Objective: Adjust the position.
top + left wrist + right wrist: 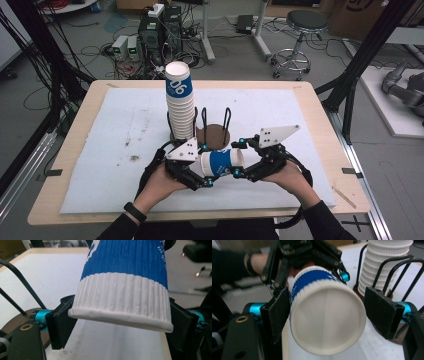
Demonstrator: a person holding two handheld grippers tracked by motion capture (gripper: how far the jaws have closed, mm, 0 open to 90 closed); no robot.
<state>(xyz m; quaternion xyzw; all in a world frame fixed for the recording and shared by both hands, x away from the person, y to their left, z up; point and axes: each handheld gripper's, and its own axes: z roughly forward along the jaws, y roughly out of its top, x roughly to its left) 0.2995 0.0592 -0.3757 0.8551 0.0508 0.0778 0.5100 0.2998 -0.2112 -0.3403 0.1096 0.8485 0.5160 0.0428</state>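
Blue-white cup (220,163) sideways near table (75,200) front edge, my left tool (120,322) clamped on it, right tool (327,312) jaws apart round its base, stack (180,100) behind.

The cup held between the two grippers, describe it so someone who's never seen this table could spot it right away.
On the white mat, near the front edge, both hands meet in front of the wire rack. The cup lies sideways there, in the air. Unlike the tall upright stack of cups in the rack, it is single and tipped over.
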